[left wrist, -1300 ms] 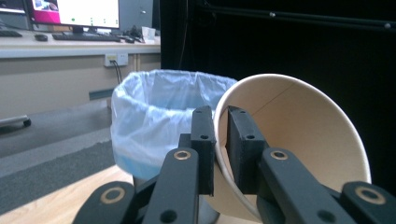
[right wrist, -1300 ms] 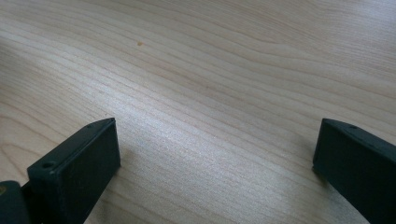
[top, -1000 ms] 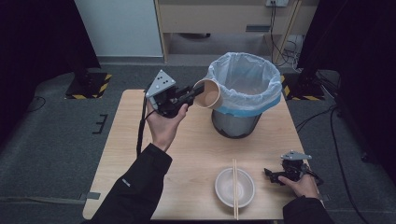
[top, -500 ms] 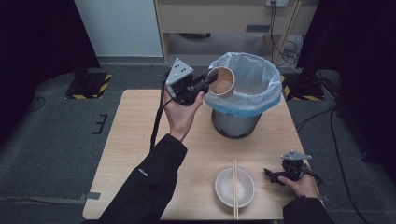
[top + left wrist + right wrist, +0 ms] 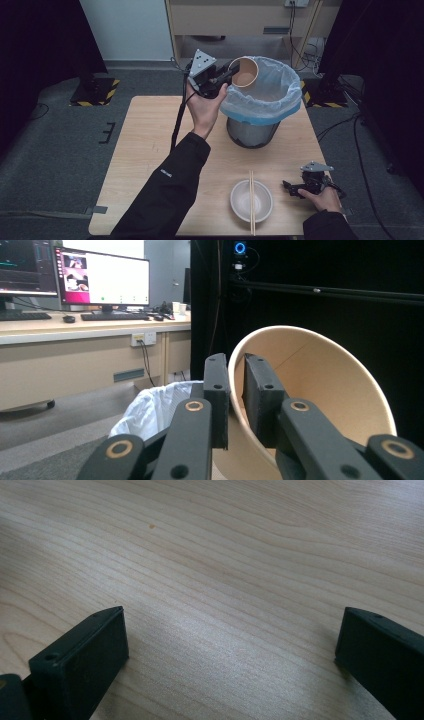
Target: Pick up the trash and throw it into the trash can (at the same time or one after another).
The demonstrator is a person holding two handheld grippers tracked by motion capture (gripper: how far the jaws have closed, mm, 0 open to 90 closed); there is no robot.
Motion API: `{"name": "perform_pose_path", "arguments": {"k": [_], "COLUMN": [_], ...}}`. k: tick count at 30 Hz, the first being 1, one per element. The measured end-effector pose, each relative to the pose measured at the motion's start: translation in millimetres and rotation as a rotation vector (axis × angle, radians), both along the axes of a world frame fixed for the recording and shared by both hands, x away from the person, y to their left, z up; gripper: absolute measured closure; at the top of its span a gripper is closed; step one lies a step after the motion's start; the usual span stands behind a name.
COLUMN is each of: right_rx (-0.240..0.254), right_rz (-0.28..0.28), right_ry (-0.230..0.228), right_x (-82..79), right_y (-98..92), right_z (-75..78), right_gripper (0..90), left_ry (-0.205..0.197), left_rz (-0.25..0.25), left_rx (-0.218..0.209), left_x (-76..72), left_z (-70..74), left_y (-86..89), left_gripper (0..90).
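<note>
Left hand-held gripper (image 5: 227, 79) clamped on cup (image 5: 246, 73) wall, one jaw inside rim, one outside; cup tilted on side over bin (image 5: 260, 107) rim. Right hand-held gripper (image 5: 291, 187) jaws wide apart, holding nothing, resting on counter (image 5: 140, 150) beside bowl (image 5: 251, 201).

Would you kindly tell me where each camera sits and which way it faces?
High view: above the person's side, looking forward and down on the table; both forearms show.
Left gripper view: rides the left gripper, level, fingers pinching the paper cup wall.
Right gripper view: low over the tabletop, fingers apart.
Shared: the cup and the bin liner.
</note>
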State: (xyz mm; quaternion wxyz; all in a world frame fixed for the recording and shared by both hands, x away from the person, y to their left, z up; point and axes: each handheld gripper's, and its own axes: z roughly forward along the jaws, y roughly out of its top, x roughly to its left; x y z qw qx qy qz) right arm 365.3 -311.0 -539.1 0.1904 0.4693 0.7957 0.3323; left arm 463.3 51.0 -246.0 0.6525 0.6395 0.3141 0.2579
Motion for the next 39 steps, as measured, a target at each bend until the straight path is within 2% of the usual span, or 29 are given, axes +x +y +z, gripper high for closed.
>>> {"name": "perform_pose_path", "arguments": {"k": [2, 9, 11, 16, 23, 24, 27, 29, 30, 33, 37, 39], "right_rx": [0.0, -0.001, -0.002, -0.001, -0.002, -0.001, -0.001, -0.001, -0.001, -0.001, 0.0, 0.0], "right_rz": [0.0, 0.001, 0.001, 0.001, 0.001, 0.001, 0.0, 0.001, 0.0, 0.001, 0.001, 0.002], "right_ry": [0.0, -0.001, -0.002, -0.002, -0.002, -0.001, -0.002, -0.002, -0.002, -0.002, -0.001, -0.002], "right_x": [0.0, 0.1, 0.1, 0.1, 0.1, 0.0, -0.1, -0.1, 0.0, -0.1, -0.1, 0.0], "right_y": [0.0, -0.1, -0.1, -0.1, -0.1, 0.1, 0.4, 0.4, 0.4, 0.4, 0.5, 0.5], "right_z": [0.0, 0.0, 0.0, 0.0, 0.0, 0.0, 0.0, 0.0, 0.0, 0.0, 0.0, 0.0], "right_gripper": [0.8, 0.8, 0.8, 0.8, 0.8, 0.7, 0.8, 0.8, 0.7, 0.8, 0.8, 0.8], "left_ry": [-0.001, -0.003, 0.016, 0.031, 0.066, 0.081, 0.104, 0.11, 0.113, 0.1, 0.08, 0.062], "left_rz": [0.012, 0.055, 0.059, 0.06, 0.068, 0.073, 0.069, 0.056, 0.026, 0.008, -0.013, -0.027], "left_rx": [0.021, 0.045, 0.035, 0.016, 0.035, 0.048, 0.05, 0.049, 0.053, 0.081, 0.071, 0.079], "left_x": [4.4, 18.3, 23.8, 33.5, 46.2, 50.5, 57.4, 59.2, 61.1, 60.3, 52.9, 42.4], "left_z": [0.6, -1.9, -3.6, -9.7, -23.6, -28.4, -36.0, -38.2, -42.4, -44.0, -39.7, -35.1], "left_y": [-2.9, -9.5, -12.6, -21.5, -33.0, -35.2, -38.4, -39.8, -42.6, -43.5, -37.7, -28.4], "left_gripper": [80.0, 80.7, 80.9, 80.7, 78.3, 78.3, 77.5, 72.4, 67.4, 53.5, 45.0, 39.8]}}
